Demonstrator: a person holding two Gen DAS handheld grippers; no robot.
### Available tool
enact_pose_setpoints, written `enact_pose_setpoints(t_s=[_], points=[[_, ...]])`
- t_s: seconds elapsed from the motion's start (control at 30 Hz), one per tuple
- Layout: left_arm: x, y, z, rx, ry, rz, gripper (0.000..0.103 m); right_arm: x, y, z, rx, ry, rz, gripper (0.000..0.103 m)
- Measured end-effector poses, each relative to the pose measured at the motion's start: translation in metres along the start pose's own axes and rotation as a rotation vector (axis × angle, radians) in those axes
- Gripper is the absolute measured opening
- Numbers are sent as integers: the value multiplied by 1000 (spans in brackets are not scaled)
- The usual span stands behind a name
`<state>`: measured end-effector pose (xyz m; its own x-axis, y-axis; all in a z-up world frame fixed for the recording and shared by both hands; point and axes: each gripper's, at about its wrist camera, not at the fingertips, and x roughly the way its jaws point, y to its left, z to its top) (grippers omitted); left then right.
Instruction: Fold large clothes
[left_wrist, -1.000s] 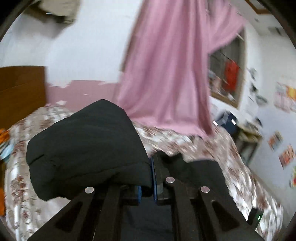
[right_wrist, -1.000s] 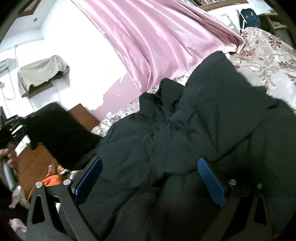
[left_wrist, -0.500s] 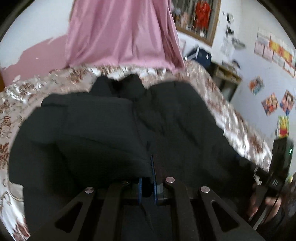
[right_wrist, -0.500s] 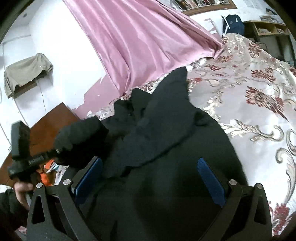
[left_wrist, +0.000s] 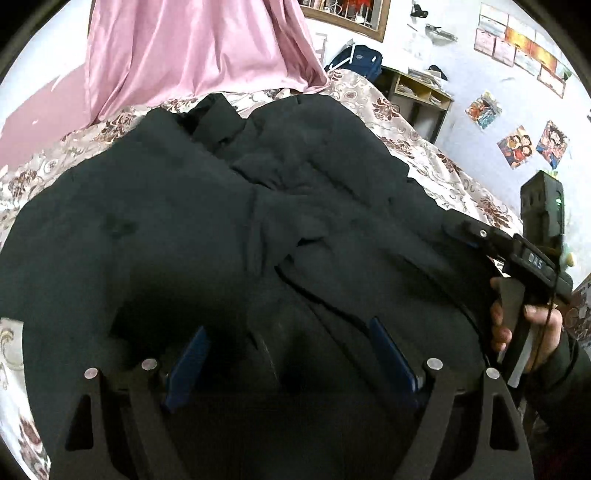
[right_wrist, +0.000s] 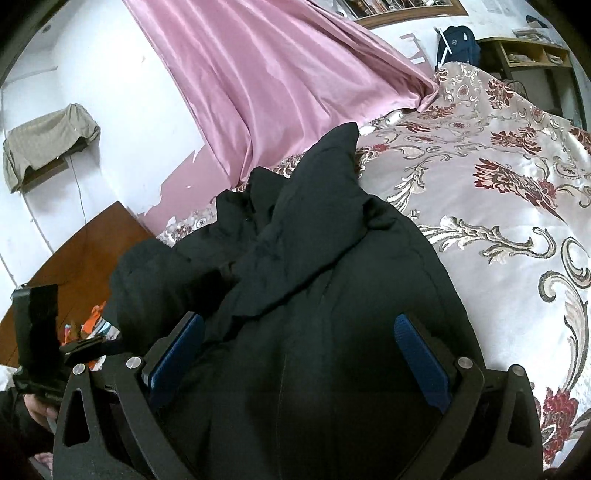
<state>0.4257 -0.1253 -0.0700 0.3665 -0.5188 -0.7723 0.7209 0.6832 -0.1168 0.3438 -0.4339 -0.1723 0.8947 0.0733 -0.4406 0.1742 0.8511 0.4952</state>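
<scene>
Black padded jacket (left_wrist: 207, 229) spread on bed (right_wrist: 498, 206), collar toward pink curtain (right_wrist: 280, 74). Looks bulky, soft, springy, likely slippery shell; grip at hem or sleeve cuff, pinching thick layers.

Left gripper (left_wrist: 291, 358) jaws opening, fabric just below, not pinched.

Right gripper (right_wrist: 299, 354) jaws wide, jacket beneath, nothing held.

The left tongs (left_wrist: 291, 354) point steeply downward and their jaws are opening, the two blue pads (left_wrist: 188, 365) standing wide apart and pressing on nothing. The right tongs (right_wrist: 299, 354) point gently downward, and their jaws are also wide apart, with the blue pads (right_wrist: 421, 362) free. In the left wrist view, the right hand (left_wrist: 524, 332) closes around the handle of its tongs, its dark sleeve (left_wrist: 565, 387) reaching the wrist. In the right wrist view, the left hand (right_wrist: 37, 406) shows at the lower left edge, gripping its handle.
</scene>
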Motion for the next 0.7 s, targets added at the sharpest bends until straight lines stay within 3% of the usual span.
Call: enact_pose_setpoints(t_s=[0.13, 0.3, 0.4, 0.47, 0.5, 0.6, 0.63, 0.67, 0.7], points=[[-23, 8, -6, -22, -58, 44, 84, -2, 1, -2, 14, 22, 55, 101], [-71, 40, -26, -184, -213, 347, 90, 6, 26, -3, -51, 99, 171, 102], [-91, 67, -41, -288, -226, 388, 94, 28, 43, -6, -75, 207, 193, 102], [-97, 83, -50, -327, -211, 408, 95, 44, 49, -9, -77, 273, 109, 101], [-100, 92, -55, -351, -204, 425, 95, 54, 52, -11, -77, 307, 27, 101], [-107, 108, -68, -411, -220, 444, 95, 64, 62, -14, -75, 302, -64, 99], [-110, 114, -72, -441, -224, 442, 95, 67, 66, -14, -77, 297, -84, 87], [-110, 117, -72, -457, -226, 443, 95, 68, 68, -15, -80, 295, -93, 55], [-114, 121, -74, -473, -230, 447, 95, 71, 71, -16, -73, 307, -85, 38]])
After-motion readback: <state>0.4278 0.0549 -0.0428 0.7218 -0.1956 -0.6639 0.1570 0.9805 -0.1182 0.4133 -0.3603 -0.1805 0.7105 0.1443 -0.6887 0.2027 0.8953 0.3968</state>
